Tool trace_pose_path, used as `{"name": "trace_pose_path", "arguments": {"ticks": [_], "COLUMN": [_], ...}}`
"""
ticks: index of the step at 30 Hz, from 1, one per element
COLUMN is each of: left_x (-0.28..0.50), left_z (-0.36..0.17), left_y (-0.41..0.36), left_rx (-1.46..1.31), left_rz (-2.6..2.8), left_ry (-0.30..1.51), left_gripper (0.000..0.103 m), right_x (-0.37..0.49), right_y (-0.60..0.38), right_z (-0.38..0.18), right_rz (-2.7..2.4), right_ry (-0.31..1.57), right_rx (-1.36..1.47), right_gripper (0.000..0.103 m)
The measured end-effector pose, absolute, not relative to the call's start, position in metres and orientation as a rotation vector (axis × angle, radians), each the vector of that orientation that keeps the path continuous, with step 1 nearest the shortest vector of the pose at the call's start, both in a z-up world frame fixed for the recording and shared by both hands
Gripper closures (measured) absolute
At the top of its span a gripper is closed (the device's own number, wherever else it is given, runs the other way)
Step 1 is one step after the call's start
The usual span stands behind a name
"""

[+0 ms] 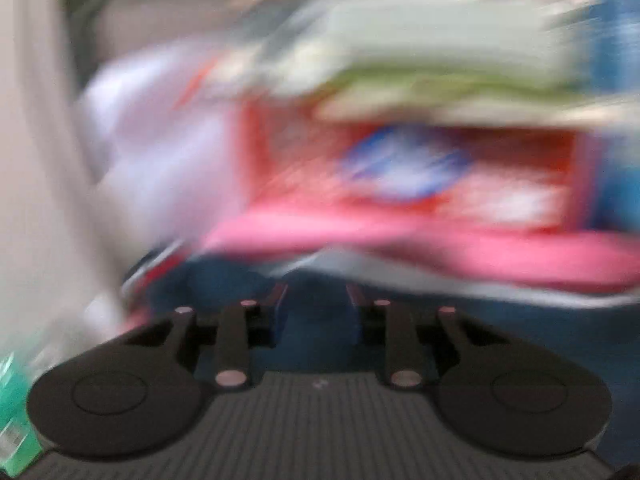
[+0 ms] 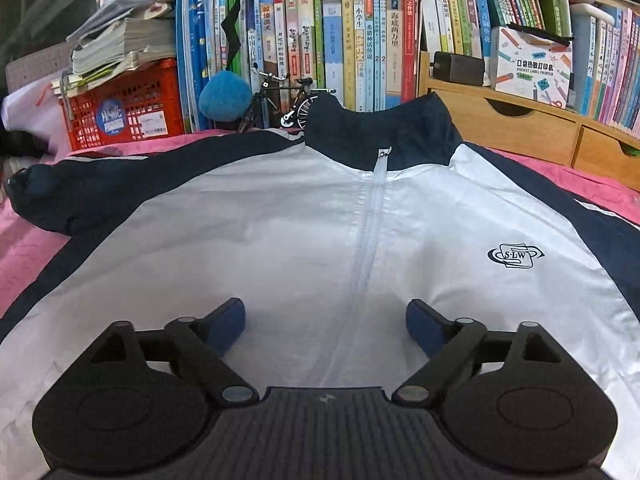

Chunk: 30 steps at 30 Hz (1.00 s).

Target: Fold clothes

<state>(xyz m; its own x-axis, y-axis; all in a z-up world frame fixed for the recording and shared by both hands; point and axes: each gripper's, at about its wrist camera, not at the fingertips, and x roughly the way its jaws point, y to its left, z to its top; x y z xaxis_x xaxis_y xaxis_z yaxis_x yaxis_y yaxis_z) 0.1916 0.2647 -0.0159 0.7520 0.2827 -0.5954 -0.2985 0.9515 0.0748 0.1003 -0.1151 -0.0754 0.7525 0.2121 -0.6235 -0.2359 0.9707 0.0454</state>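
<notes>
- Right now the right gripper (image 2: 326, 320) hangs just above the white front of a jacket (image 2: 280, 232), its blue-padded jaws spread wide with nothing between them.
- Spread face up on a pink cloth (image 2: 28, 248), the jacket has its dark navy collar (image 2: 384, 136) pointing toward the far side and its zip (image 2: 370, 216) closed down the middle.
- Navy sleeves run out to both sides; a small crest (image 2: 515, 257) marked S·LW sits on the white panel to the right of the zip.
- Behind the jacket stand a red crate (image 2: 124, 116) topped with stacked papers, a row of books (image 2: 340, 40), a blue fuzzy ball (image 2: 225, 96), a small model bicycle (image 2: 280, 100) and a wooden drawer unit (image 2: 520, 128).
- The left wrist view is heavily smeared; the left gripper (image 1: 316, 300) seems to have its jaws partly apart over dark blue fabric, with pink cloth and the red crate (image 1: 400, 176) ahead.
</notes>
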Motion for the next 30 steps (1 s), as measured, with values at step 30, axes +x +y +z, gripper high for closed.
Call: {"name": "trace_pose_path", "arguments": {"ticks": [30], "left_x": [0.112], "left_z": [0.009], "left_y": [0.130], "left_rx": [-0.114], "left_rz": [-0.019], "left_ry": [0.594], "left_gripper": [0.074], "right_x": [0.101], "right_y": [-0.121], "right_z": [-0.074], "right_rz": [0.264], "right_ry": [0.703], "right_rx": [-0.020], "right_gripper": [0.003]}}
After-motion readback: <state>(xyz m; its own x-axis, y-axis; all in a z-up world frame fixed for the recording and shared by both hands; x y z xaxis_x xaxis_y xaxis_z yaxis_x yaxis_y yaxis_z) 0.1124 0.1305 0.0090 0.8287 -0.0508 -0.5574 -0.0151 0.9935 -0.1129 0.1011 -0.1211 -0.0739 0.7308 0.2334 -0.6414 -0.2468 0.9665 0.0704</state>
